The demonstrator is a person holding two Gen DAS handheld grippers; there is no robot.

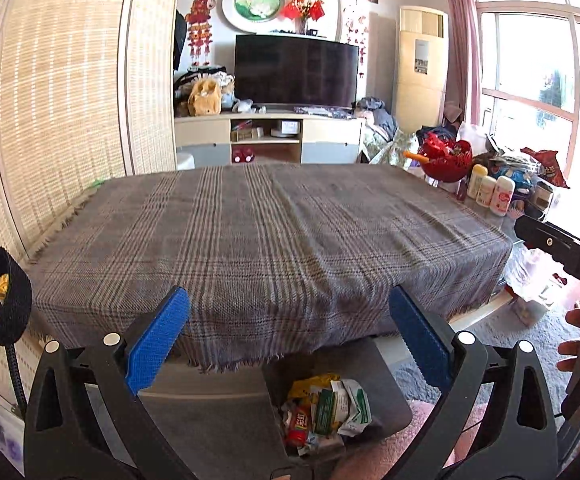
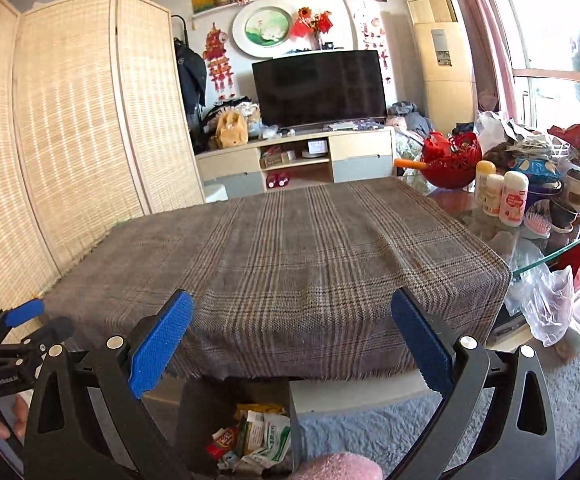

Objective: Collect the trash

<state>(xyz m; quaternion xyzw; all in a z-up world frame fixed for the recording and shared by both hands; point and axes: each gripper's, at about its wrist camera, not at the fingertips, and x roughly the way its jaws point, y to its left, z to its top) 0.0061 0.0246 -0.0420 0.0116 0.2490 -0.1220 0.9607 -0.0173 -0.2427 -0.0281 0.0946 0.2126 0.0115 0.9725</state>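
collecting looks finished: left gripper (image 1: 288,322) and right gripper (image 2: 290,324) both gape wide and empty above the bare plaid cloth (image 1: 266,236), crumpled wrappers (image 1: 324,410) sit in the grey bin (image 1: 394,404) at lower centre under the fringed near edge, clutter crowds the right side, next move probably only withdrawal.

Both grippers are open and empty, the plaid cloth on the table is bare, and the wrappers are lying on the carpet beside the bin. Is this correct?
Not quite. The wrappers lie inside the bin, not on the carpet; the right wrist view shows it. The rest holds: left gripper and right gripper open and empty, plaid cloth bare.
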